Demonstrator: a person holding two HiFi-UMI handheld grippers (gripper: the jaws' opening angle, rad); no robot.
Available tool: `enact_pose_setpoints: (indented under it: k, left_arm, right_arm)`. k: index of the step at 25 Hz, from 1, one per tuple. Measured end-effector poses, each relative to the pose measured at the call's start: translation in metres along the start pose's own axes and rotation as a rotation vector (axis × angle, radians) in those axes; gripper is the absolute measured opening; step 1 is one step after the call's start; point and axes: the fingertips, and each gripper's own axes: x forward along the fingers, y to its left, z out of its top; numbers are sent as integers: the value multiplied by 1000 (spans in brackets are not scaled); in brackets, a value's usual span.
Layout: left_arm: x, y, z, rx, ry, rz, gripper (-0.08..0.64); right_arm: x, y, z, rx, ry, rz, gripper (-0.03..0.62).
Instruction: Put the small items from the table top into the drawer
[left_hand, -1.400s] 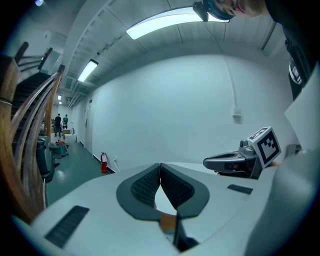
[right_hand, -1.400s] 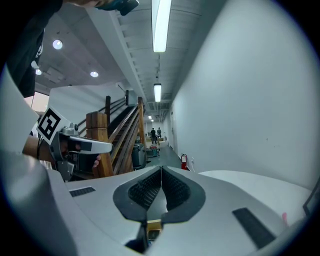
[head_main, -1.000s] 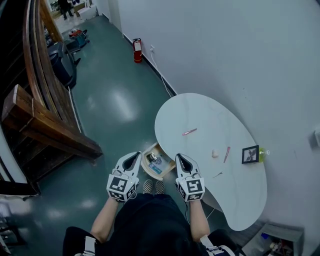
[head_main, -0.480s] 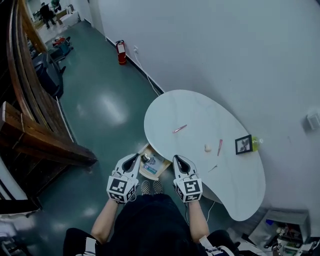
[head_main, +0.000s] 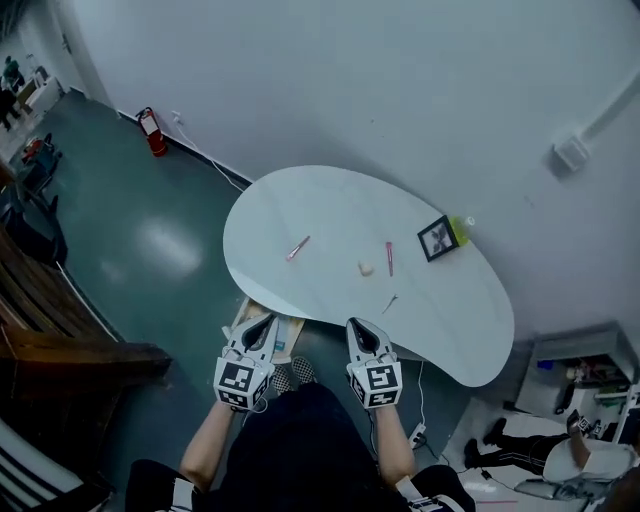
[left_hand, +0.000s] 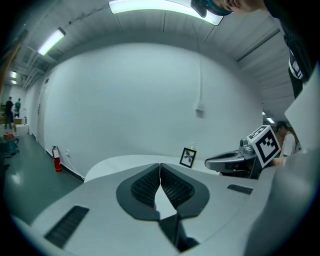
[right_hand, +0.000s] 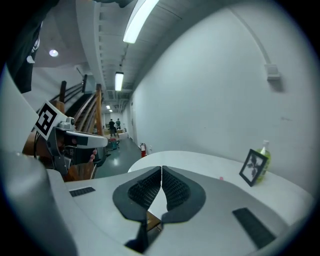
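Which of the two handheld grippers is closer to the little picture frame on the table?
Right. The right gripper is at the table's near edge, with the picture frame ahead to its right; the left gripper is farther left, short of the table.

drawer (head_main: 289, 336): mostly covered by the tabletop (head_main: 300, 200) rim and the left gripper (head_main: 269, 320); contents unreadable.
beige item (head_main: 367, 268): too small to identify.
thin piece (head_main: 389, 303) at the near rim: too small to identify.
green bottle (head_main: 460, 228): lower part hidden behind the picture frame (head_main: 438, 238).
person (head_main: 590, 450) on the floor, lower right: cut off by the edge.
figures (right_hand: 114, 125) down the hall: tiny, indistinct.
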Motion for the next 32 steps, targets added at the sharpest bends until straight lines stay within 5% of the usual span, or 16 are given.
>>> enact_pose_setpoints:
  k: [7, 13, 32]
  left_arm:
    - [43, -43, -1, 47, 20, -145, 20]
    - [77, -72, -2, 55, 39, -193, 20]
    - [200, -51, -27, -51, 142, 12, 20]
  right_arm:
    - [-33, -51, -17, 37, 7, -151, 32]
    - [-33, -87, -22, 60, 8, -174, 32]
    - [77, -176, -55, 44, 140, 53, 32]
